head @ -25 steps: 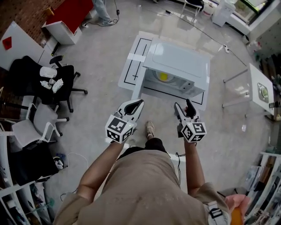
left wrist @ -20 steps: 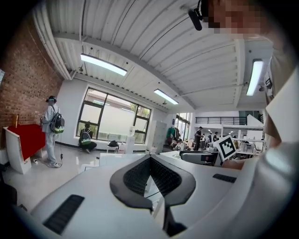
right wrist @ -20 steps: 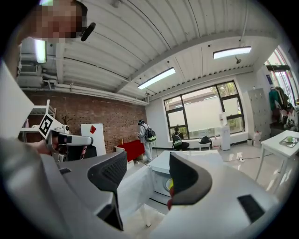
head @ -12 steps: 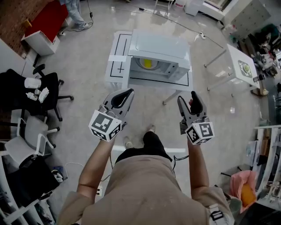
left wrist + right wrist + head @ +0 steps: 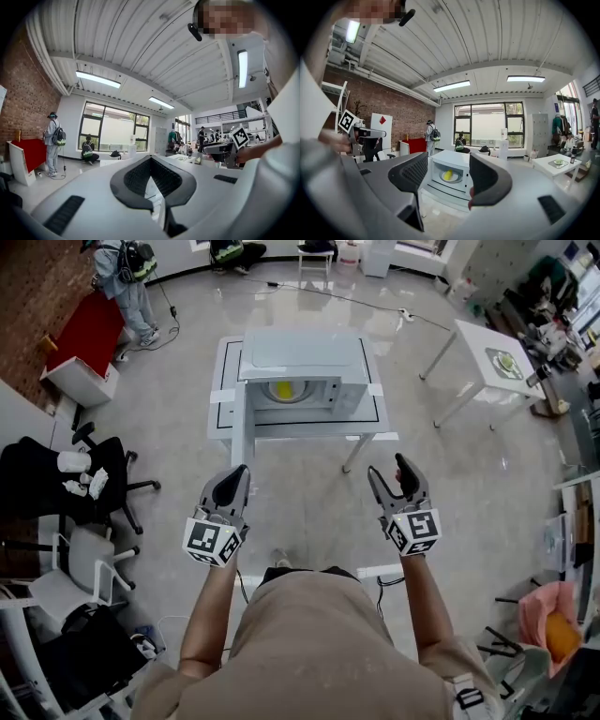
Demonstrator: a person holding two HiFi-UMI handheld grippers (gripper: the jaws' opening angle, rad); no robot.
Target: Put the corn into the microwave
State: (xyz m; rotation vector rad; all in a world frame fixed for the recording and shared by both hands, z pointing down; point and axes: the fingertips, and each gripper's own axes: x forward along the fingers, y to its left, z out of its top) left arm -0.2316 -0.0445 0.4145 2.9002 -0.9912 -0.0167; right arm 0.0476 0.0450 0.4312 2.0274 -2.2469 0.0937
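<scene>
Corn point(image 5: 448, 175): small, bright yellow piece lying on a round pale plate point(image 5: 457, 178) inside the white microwave point(image 5: 302, 360), whose cavity is open to view. The microwave stands on a white table point(image 5: 225, 381) with black lines marked on its top.

Left gripper point(image 5: 241, 472): jaws closed tip to tip, nothing held. Right gripper point(image 5: 387, 467): jaws wide apart, empty. Both are well apart from the table.

Markings: black-and-white square codes on each gripper's cube. A red diamond on a white board point(image 5: 380, 125) by the brick wall.
</scene>
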